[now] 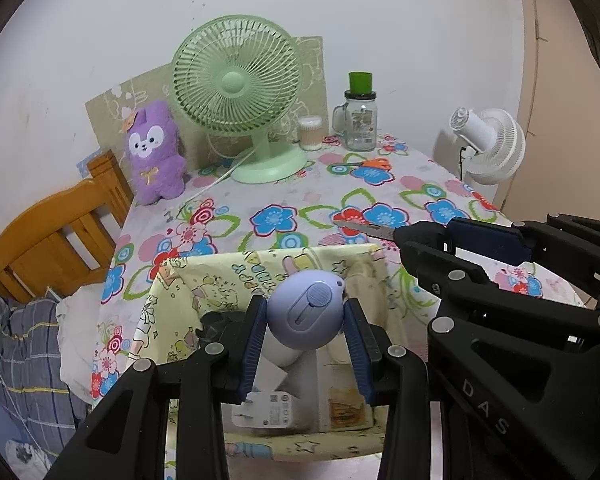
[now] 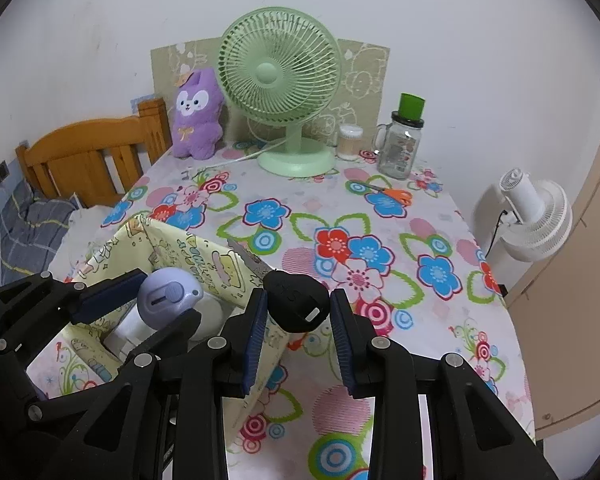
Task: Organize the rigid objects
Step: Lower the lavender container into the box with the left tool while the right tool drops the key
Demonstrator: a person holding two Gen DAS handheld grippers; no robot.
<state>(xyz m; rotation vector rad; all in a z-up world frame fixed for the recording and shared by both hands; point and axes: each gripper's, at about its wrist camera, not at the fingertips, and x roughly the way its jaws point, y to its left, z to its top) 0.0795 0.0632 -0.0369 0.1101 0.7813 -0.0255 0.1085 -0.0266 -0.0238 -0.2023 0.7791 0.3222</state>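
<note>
Left tool [image 1: 305, 326] clamps a round lilac cutter [image 1: 306, 310] directly over the yellow fabric bin [image 1: 188, 280] at the worktop's [image 1: 284, 196] 6 o'clock edge; the right tool [image 2: 298, 308] grips a black-handled knife [image 2: 296, 300], blade aimed toward 11 o'clock across the bin rim. Judged best: lower the cutter straight down before letting go, and keep the blade clear of the cloth wall.

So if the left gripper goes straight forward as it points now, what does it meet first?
Probably the far wall of the yellow fabric bin, just beyond the lilac round object that the left gripper holds. Depth is unclear.
</note>
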